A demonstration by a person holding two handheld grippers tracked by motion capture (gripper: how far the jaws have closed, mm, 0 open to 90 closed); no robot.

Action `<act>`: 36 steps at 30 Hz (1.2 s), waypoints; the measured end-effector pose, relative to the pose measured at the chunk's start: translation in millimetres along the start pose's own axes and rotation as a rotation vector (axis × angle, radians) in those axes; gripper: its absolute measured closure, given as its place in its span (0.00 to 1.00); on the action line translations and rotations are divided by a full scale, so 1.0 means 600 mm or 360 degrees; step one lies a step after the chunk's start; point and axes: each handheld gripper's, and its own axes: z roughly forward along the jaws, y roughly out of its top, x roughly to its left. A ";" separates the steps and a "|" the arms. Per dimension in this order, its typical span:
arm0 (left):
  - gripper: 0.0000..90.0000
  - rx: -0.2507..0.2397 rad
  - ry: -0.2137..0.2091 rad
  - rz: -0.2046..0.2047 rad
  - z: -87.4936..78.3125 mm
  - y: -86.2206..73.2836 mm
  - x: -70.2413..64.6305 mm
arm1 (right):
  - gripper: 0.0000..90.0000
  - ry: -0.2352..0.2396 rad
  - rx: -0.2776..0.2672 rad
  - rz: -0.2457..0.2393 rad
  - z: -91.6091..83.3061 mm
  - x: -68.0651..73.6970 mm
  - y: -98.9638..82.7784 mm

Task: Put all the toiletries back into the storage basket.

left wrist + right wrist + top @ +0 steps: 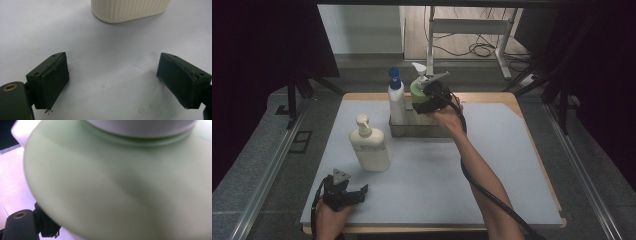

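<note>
The green bottle is pale green with a white pump and stands in the clear tray at the counter's far edge, beside a white bottle with a blue pump. The right tool is clamped on its body. A cream bottle stands left of centre. The left tool, jaws apart and empty, rests near the front left corner.

So the pale green plastic pump bottle with the white pump head is standing upright in the clear rectangular tray at the far middle of the table, right next to the tall white bottle with the blue pump in that same tray. Up close in the right gripper view, its rounded green shoulder is blurry, with the white collar just above it.
</note>
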 end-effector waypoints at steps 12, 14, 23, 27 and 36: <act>0.11 -0.0002 0.0000 0.0000 0.000 0.000 0.000 | 0.13 0.0027 0.0058 0.0024 0.016 -0.002 -0.014; 0.11 -0.0002 0.0000 0.0000 0.000 0.000 0.000 | 0.13 0.0027 0.0069 0.0017 0.018 -0.003 -0.016; 0.11 -0.0002 0.0000 0.0000 0.000 0.000 0.000 | 0.13 0.0051 0.0121 0.0033 0.031 -0.005 -0.027; 0.11 0.0000 0.0000 0.0000 0.000 0.000 0.000 | 0.13 0.0056 0.0135 0.0039 0.036 -0.006 -0.030; 0.11 -0.0001 0.0000 0.0000 0.000 0.000 0.000 | 0.13 0.0073 0.0165 0.0078 0.044 -0.010 -0.036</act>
